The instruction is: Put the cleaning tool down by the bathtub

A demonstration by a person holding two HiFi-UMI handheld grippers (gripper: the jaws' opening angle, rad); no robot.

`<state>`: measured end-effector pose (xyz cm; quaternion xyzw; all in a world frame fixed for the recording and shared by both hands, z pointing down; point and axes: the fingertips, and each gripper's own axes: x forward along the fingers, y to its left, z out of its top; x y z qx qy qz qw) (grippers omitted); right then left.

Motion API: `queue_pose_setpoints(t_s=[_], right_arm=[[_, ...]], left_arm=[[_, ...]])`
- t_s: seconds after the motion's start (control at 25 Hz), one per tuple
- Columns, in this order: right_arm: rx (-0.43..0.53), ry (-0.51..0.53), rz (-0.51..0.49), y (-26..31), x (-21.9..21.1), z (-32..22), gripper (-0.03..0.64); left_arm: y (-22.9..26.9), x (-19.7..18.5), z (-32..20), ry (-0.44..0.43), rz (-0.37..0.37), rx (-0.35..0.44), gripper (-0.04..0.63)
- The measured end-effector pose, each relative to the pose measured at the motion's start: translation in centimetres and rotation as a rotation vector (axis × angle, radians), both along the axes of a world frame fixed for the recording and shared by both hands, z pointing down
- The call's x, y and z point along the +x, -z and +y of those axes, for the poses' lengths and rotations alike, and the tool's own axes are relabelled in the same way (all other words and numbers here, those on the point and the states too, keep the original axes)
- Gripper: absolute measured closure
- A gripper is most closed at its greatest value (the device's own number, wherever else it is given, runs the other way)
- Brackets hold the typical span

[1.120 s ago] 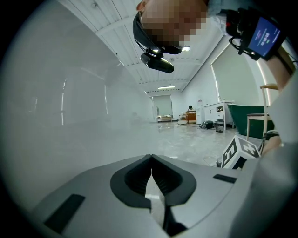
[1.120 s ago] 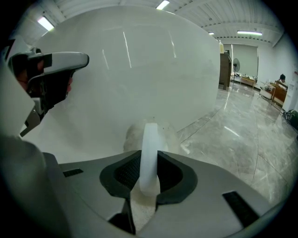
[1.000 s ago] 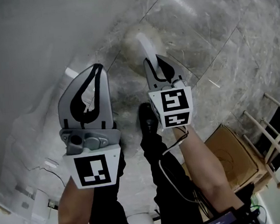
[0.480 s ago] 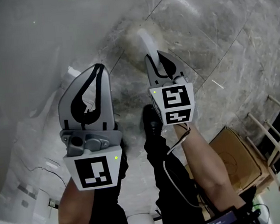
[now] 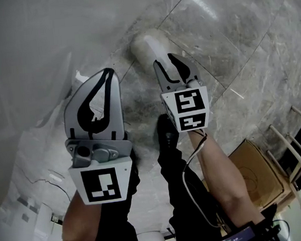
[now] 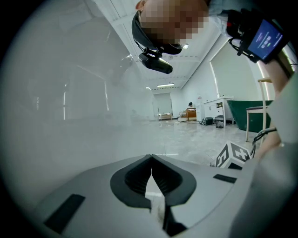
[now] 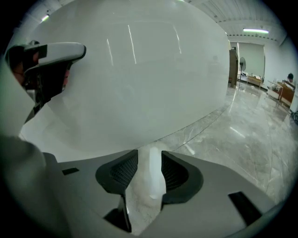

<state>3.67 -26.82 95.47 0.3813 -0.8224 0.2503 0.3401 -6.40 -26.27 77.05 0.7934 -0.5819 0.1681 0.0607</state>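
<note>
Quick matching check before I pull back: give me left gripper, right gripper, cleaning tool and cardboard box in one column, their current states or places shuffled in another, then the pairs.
Things:
1. left gripper
2. right gripper
3. cleaning tool
4. cardboard box

States or places:
A. lower right of the head view
B. jaws apart either side of a white handle
C. jaws together, nothing between them
D. lying on the floor by the bathtub

Pairs: 1-C, 2-B, 3-D, 4-A.

The right gripper's jaws have just been opening, with the tool's handle between them.
</note>
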Motion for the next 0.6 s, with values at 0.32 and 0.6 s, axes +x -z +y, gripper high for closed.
queue_pose_setpoints(t_s=[0.32, 0.6], right_arm=[[0.018, -0.017, -0.011, 1.8, 0.3, 0.1, 0.453], [0.111, -0.063, -0.016, 8.6, 1.1, -0.7, 0.504]], left_arm=[[1.1, 0.7, 0.3, -0.011, 0.001, 0.01, 0.577], [5.7, 1.4, 0.8, -0.019, 0.016, 0.024, 0.577]])
